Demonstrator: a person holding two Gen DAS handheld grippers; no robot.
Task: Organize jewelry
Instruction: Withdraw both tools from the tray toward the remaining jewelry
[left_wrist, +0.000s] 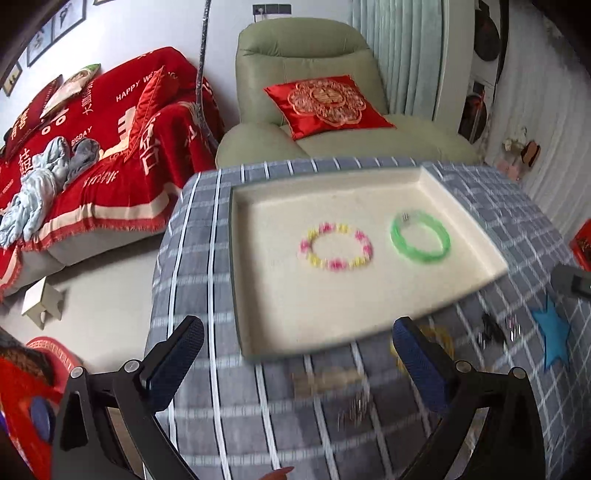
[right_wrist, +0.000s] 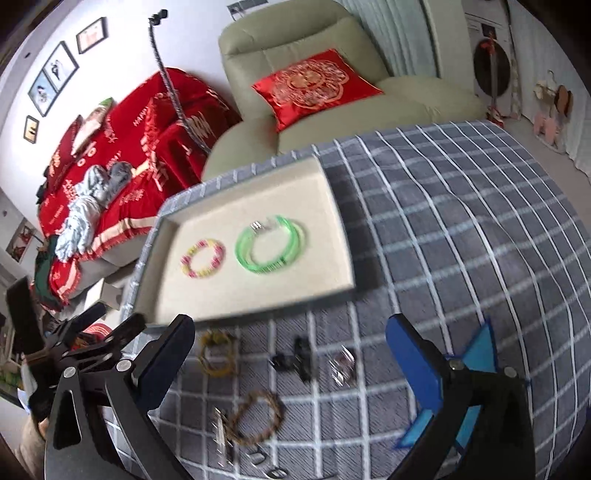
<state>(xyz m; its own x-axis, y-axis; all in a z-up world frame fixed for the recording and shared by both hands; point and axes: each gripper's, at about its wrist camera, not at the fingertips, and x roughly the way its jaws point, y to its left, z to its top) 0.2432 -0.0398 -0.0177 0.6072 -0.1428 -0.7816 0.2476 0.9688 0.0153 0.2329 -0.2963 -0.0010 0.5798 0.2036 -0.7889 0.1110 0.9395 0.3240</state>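
Though blurred, "HAPPY" on red blanket (left_wrist: 122, 110)

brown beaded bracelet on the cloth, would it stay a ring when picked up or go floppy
The brown beaded bracelet looks like small beads on a cord, so it would probably sag into a loop when lifted by one side. It appears light. Lying flat on the checked tablecloth, it seems unlikely to roll, though beads may slip between the jaws.

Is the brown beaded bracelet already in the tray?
No, the brown beaded bracelet lies on the checked cloth in front of the tray, which holds only two bracelets.
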